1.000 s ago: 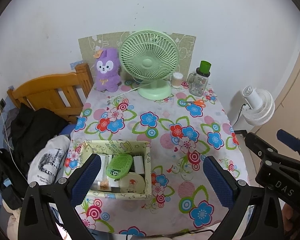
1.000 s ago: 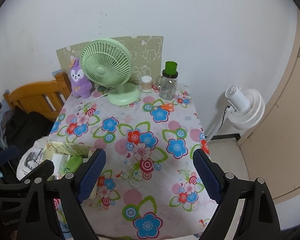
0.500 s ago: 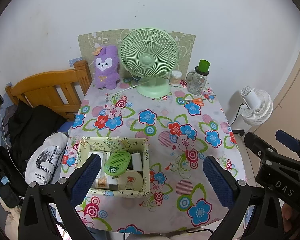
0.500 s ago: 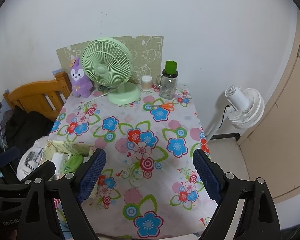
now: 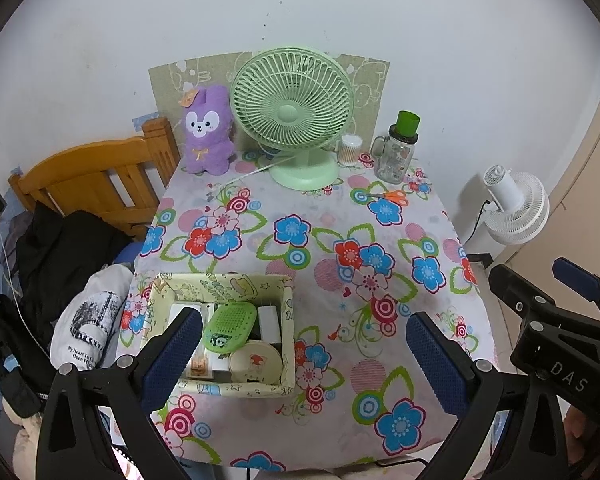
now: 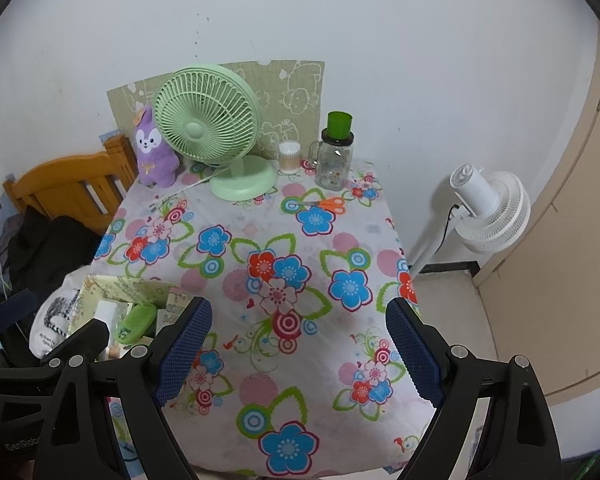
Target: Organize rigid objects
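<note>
A pale yellow patterned box [image 5: 288, 320] sits at the near left of the flowered table [image 5: 340, 240]. Inside lie a green perforated case [image 5: 230, 325], a white adapter [image 5: 269, 322], a round cream compact [image 5: 255, 366] and other small items. Orange-handled scissors [image 5: 392, 197] lie at the far right, near a glass jar with a green lid [image 5: 396, 148]. My left gripper [image 5: 300, 354] hovers open above the box's near side, holding nothing. My right gripper [image 6: 299, 350] is open over the table's near middle, holding nothing. The box [image 6: 140, 288] shows left of it.
A green desk fan [image 5: 296, 116], a purple plush rabbit [image 5: 206, 134] and a cotton swab tub [image 5: 350, 150] line the far edge by the wall. A white floor fan [image 5: 514, 208] stands right of the table. A wooden bed frame [image 5: 88, 184] with dark clothes sits to the left.
Both views have drawn back and up a little from the table, so the box and fan look slightly smaller. Both grippers stay open and nothing on the table moved.
</note>
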### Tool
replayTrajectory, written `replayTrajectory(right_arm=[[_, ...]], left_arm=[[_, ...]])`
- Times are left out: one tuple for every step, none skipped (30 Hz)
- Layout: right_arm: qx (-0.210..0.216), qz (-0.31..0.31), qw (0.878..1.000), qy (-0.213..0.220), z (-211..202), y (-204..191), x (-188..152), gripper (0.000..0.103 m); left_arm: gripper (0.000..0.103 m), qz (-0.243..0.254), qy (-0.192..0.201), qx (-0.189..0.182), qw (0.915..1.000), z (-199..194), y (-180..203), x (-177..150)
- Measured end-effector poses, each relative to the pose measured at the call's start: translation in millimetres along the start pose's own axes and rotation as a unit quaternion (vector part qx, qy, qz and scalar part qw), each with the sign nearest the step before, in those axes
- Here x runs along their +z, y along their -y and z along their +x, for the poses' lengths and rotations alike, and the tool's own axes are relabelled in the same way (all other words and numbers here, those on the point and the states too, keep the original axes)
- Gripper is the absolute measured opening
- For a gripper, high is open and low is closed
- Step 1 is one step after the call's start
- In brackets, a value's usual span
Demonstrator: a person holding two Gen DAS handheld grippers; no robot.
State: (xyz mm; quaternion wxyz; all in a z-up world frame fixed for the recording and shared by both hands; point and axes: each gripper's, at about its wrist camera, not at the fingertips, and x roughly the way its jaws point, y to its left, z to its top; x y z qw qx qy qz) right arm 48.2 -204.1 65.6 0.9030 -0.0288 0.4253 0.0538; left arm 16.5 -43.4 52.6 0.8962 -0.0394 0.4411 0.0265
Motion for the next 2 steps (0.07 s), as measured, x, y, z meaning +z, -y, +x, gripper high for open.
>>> replayTrajectory(right_arm=[[0.002, 0.001, 1.0, 0.0, 1.6, 1.1, 0.7, 0.091], [0.003, 0.001, 1.0, -0.001, 2.8, 1.9, 1.8, 0.091]], left_arm=[[0.103, 0.0, 0.002, 0.001, 1.0, 0.7, 0.6, 0.5], [0.103, 0.0, 0.003, 0.001, 1.0, 1.5, 1.1, 1.3]])
